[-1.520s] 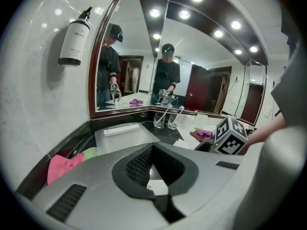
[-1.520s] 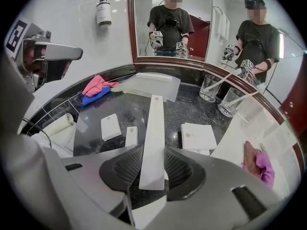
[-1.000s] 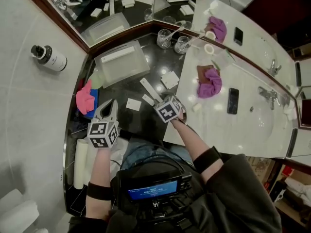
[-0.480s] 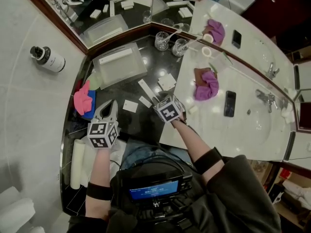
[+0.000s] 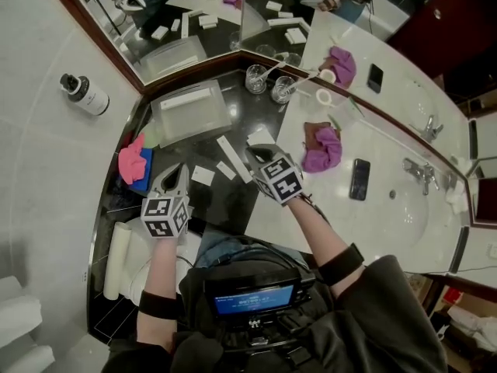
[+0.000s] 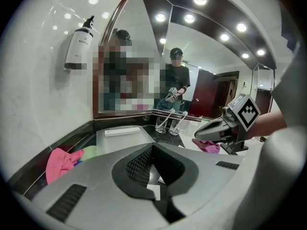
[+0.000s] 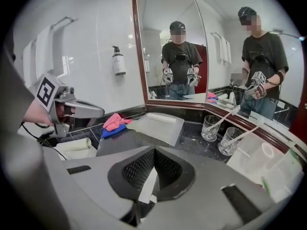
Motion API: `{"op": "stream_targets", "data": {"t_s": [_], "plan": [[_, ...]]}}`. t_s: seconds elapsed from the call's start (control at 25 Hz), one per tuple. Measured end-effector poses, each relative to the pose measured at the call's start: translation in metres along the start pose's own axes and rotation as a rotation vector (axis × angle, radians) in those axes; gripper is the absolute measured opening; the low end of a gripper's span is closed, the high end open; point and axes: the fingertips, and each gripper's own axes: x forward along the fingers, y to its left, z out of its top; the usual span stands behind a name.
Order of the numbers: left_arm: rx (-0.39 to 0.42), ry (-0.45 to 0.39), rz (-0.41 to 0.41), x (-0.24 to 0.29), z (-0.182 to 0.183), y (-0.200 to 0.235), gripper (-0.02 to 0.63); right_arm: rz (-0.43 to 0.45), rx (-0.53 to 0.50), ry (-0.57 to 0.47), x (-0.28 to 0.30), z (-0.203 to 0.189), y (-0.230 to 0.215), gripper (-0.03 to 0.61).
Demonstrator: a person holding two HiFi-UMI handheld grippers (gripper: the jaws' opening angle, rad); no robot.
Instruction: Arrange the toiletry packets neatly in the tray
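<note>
The translucent tray [image 5: 172,123] stands at the back of the black counter with one long white packet [image 5: 186,98] in it. A long packet [image 5: 233,158] and two small ones [image 5: 203,175] [image 5: 226,169] lie loose on the counter. My right gripper [image 5: 255,152] hangs raised over the counter's right edge. Its jaws have just been closing and now stand shut, and a white packet strip [image 7: 146,186] shows pinched between them. A square packet [image 5: 260,137] shows just past its tips. My left gripper [image 5: 178,168] is shut and holds nothing, left of the small packets.
Two glasses [image 5: 268,82] with toothbrushes stand behind the packets. A pink cloth on a blue one [image 5: 133,160] lies left of the tray, with a rolled towel [image 5: 116,259] nearer me. A purple cloth [image 5: 318,148] and a phone [image 5: 358,179] lie on the white counter. Mirrors close off the back.
My right gripper has closed its jaws and lifted off the counter, so it looks larger. The left gripper has barely shifted. The loose packets lie where they were.
</note>
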Motion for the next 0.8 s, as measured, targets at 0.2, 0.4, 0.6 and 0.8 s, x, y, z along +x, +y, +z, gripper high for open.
{"op": "stream_targets", "data": {"t_s": [0.2, 0.4, 0.6, 0.8], "plan": [[-0.019, -0.016, 0.038, -0.007, -0.001, -0.008, 0.000, 0.034, 0.023, -0.114, -0.034, 0.009, -0.012, 0.002], [-0.028, -0.023, 0.076, -0.016, -0.004, -0.015, 0.000, 0.047, 0.052, -0.157, -0.059, 0.002, -0.027, 0.002], [-0.067, -0.053, 0.097, -0.026, -0.002, -0.022, 0.000, 0.052, 0.070, -0.174, -0.073, -0.008, -0.036, 0.002], [-0.067, -0.079, 0.112, -0.034, 0.002, -0.027, 0.000, 0.058, 0.089, -0.202, -0.078, -0.010, -0.038, 0.002]]}}
